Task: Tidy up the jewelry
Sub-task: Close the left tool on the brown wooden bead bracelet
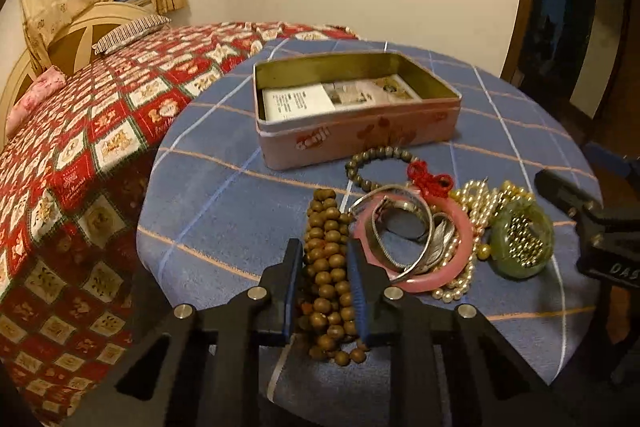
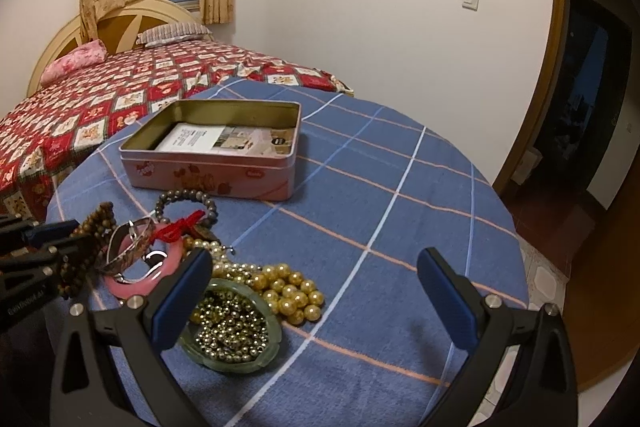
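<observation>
Round table with a blue checked cloth [image 1: 224, 195], a bed with a red patterned cover [image 1: 80, 131] behind it. Open pink tin [image 1: 352, 143] sits toward the far side of the table, printed cards [image 1: 304, 101] lying flat inside it.

Jewelry is heaped on the near side, in front of the tin. Left to right in the left wrist view: brown wooden bead string [image 1: 328, 267], pink bangle [image 1: 460, 251] with silver bangles [image 1: 400, 227] lying on top of and inside it, pearl necklace [image 1: 476, 203], green jade ring dish [image 1: 522, 239] filled with small gold beads [image 1: 524, 241]. A dark bead bracelet [image 1: 376, 163] lies just in front of the tin, with a red knotted cord [image 1: 428, 179] next to it, touching the silver bangles.

Left gripper [image 1: 325, 291] is down at the table, its two blue-padded fingers closed in around the bunched wooden bead string; pads look pressed against the beads on both sides, though the lower contact is partly hidden by the fingers themselves.

Right gripper [image 2: 316, 291] hovers over the near right part of the pile, fingers wide apart, nothing between the pads. Its left finger [image 2: 180, 299] overlaps the jade dish rim in view; can't tell if it touches. Big gold pearls [image 2: 292, 291] lie just past the dish, between the two fingers.
</observation>
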Tool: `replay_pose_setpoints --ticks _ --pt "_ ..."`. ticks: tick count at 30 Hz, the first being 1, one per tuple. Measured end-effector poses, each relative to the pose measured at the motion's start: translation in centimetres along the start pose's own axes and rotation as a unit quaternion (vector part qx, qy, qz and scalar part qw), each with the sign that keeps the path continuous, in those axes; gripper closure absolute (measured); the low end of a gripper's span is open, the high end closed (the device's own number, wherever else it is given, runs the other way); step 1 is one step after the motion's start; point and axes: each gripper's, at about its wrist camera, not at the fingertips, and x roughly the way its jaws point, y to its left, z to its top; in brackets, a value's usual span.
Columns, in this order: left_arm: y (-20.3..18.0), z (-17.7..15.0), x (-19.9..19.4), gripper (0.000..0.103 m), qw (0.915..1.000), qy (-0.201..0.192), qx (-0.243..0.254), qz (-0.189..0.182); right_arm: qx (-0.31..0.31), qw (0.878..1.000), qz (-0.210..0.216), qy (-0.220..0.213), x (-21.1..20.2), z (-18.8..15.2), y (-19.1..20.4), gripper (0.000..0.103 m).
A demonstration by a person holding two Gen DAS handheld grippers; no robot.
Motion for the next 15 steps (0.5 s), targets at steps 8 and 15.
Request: replay_pose_setpoints --ticks 8,15 --pt "0.0 1.4 -3.0 0.089 0.9985 -0.054 0.009 0.007 -0.005 1.000 0.019 0.004 0.0 -0.2 0.0 0.019" --pt "0.0 1.7 -3.6 0.089 0.9971 -0.072 0.016 0.019 -0.028 0.999 0.040 0.017 -0.1 -0.8 0.8 0.037"
